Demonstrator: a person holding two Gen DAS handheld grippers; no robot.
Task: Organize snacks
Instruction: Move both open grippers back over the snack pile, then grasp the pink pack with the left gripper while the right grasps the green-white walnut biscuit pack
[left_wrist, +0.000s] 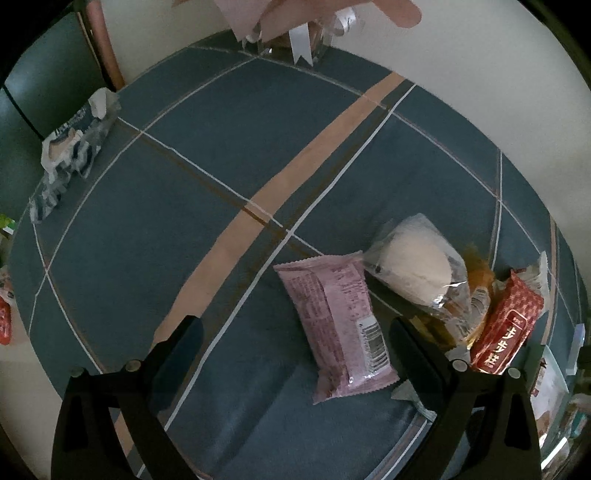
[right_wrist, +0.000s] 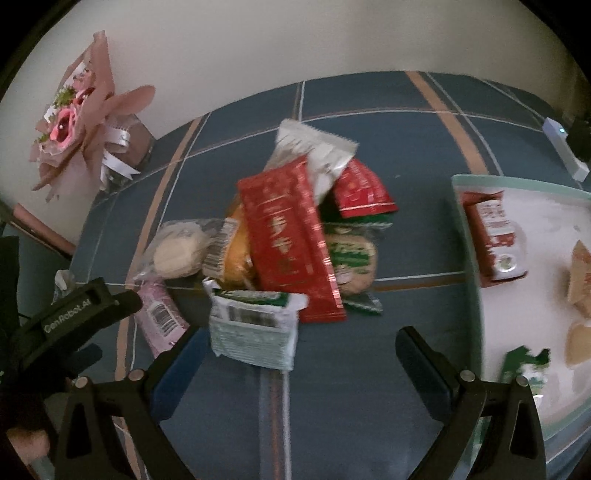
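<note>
In the right wrist view, the tray (right_wrist: 466, 236) at three o'clock is blurred and cut off by the frame edge, its packets smeared. The long red packet (right_wrist: 291, 243) hides most of the heap beneath. In the left wrist view, the bouquet (left_wrist: 295, 26) at twelve o'clock is cropped.

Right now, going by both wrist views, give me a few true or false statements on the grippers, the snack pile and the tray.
1. Both the left gripper and right gripper are open and hold nothing. True.
2. The pink packet lies barcode side up on the blue tablecloth. True.
3. The tray is empty. False: it already holds several snacks.
4. The long red packet is buried under the pile. False: it lies on top.
</note>
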